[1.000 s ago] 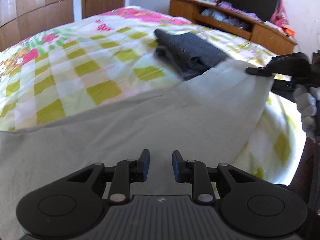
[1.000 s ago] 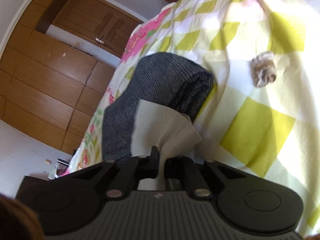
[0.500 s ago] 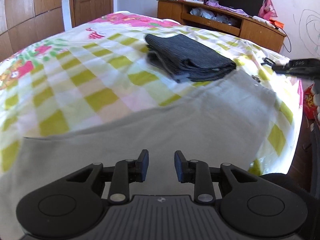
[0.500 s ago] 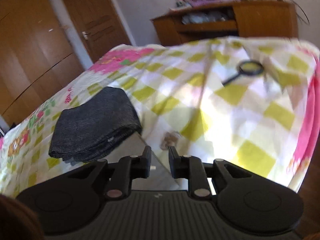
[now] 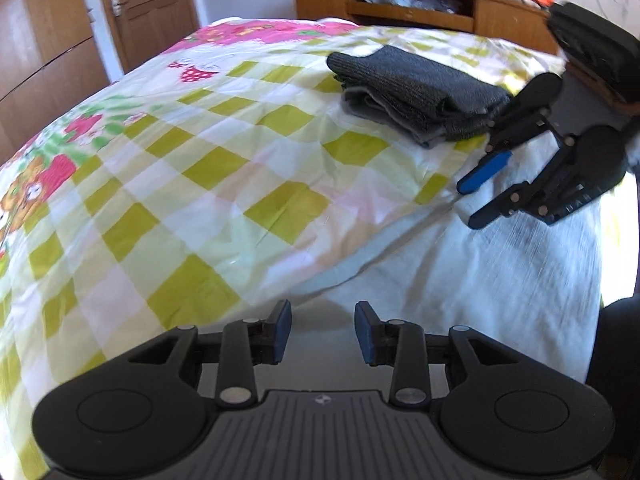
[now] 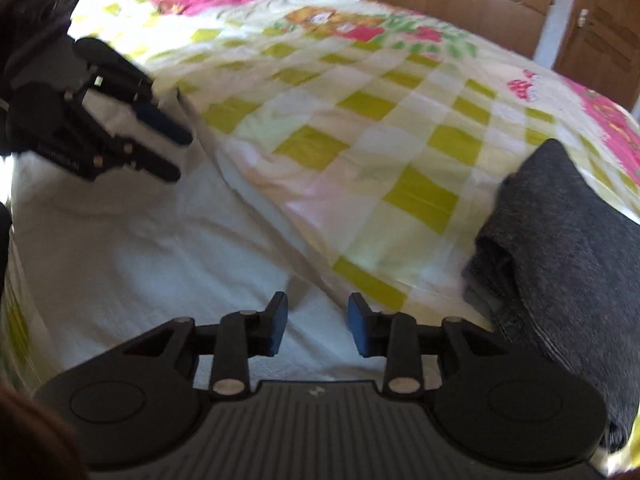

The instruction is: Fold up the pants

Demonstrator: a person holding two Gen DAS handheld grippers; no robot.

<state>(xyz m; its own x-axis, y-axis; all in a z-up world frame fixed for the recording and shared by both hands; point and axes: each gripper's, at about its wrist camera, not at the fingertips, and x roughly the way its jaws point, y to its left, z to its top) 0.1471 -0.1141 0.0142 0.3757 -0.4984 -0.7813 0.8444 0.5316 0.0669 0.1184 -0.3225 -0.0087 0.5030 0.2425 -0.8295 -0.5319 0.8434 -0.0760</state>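
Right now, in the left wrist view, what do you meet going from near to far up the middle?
Left claw → light pants → checkered bedspread → folded dark pants → wooden cabinet.

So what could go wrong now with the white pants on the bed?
Both the left gripper and the right gripper are open and hold nothing, so the white pants may lie crooked for the next fold. The pants reach the bed's edge, so they could slide off. The folded dark pants sit right beside the right gripper, so a wide move might knock that stack apart.
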